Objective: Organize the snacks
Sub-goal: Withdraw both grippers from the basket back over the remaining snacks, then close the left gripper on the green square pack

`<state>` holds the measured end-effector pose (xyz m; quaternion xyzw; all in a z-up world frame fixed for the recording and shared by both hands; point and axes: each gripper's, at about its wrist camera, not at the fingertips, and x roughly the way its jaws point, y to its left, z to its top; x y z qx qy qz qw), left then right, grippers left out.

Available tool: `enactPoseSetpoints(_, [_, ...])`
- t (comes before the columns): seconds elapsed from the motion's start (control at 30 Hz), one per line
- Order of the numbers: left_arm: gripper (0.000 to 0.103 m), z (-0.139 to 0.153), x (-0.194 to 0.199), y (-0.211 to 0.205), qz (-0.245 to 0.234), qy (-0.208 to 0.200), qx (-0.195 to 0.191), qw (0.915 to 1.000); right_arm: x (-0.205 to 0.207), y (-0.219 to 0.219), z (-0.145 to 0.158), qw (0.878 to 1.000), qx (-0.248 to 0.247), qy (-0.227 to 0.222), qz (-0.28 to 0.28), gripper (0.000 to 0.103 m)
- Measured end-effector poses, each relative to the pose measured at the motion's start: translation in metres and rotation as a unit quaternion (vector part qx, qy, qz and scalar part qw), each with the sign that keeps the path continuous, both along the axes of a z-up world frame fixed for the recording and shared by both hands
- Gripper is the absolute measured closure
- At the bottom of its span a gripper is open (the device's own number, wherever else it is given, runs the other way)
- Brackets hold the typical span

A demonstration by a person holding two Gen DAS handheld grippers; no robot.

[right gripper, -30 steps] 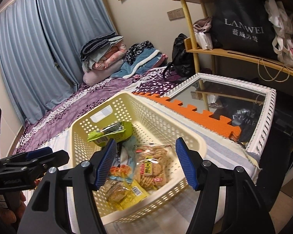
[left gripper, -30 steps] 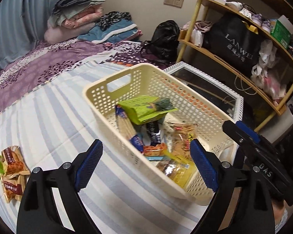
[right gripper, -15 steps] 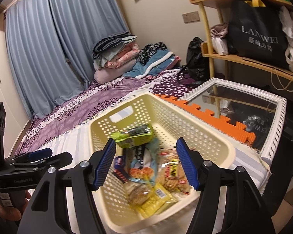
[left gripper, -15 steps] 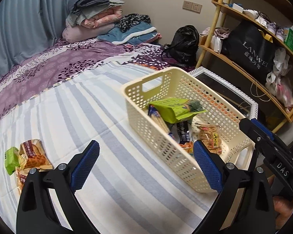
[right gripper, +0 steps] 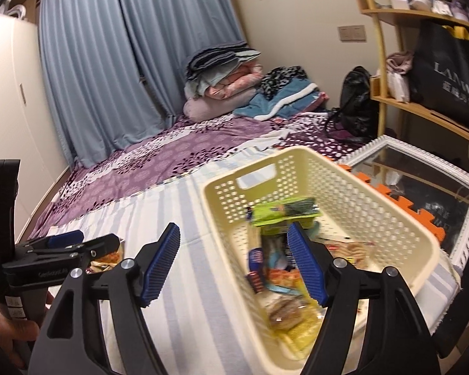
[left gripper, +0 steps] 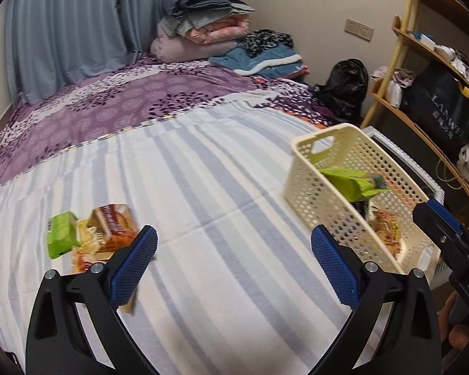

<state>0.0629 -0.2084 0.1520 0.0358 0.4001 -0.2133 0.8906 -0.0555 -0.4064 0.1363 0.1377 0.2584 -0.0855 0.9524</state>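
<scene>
A cream plastic basket point(right gripper: 344, 193), rectangular with rows of small holes and a cut-out handle, sits on a bed point(left gripper: 203, 187) near its right edge. Inside it lie glossy crinkled snack packets: a green packet point(right gripper: 281, 211) propped on top, a clear cracker bag point(right gripper: 347, 248), and a yellow packet point(right gripper: 300, 322) at the near end; the rest are too blurred to tell apart. Well apart from the basket, on the left of the bed, more snacks point(left gripper: 90, 234) lie loose in a small heap: a bright green pack beside a brown-and-orange one. The left gripper point(left gripper: 233, 262) hangs over bare sheet between heap and basket, its ribbed blue fingers point(left gripper: 133, 265) spread wide with nothing between them, having just been opening. The right gripper point(right gripper: 233, 259) straddles the basket's near left wall, its fingers also parted and empty, having just widened. The bed wears a soft blue-and-white striped sheet, then a purple floral cover farther back. Folded quilts point(left gripper: 203, 15) are stacked at the head by pleated blue curtains point(right gripper: 109, 62). A curved wooden shelf point(left gripper: 422, 78) stands at right with a black bag point(right gripper: 447, 72); a white-framed mirror point(right gripper: 422, 187) lies below it.
</scene>
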Motion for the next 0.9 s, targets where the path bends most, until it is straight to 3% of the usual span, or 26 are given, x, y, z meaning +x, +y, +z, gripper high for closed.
enactPoseSetpoints(0.53, [0.003, -0.017, 0.027, 0.099, 0.091, 0.013, -0.004, 0.9958, 0.054, 0.088, -0.027, 0.993, -0.001, 0.050, 0.103, 0.032])
enactPoseSetpoints(0.9, [0.003, -0.052, 0.065, 0.172, 0.169, 0.042, 0.007, 0.9846, 0.086, 0.127, -0.052, 0.986, -0.005, 0.087, 0.145, 0.032])
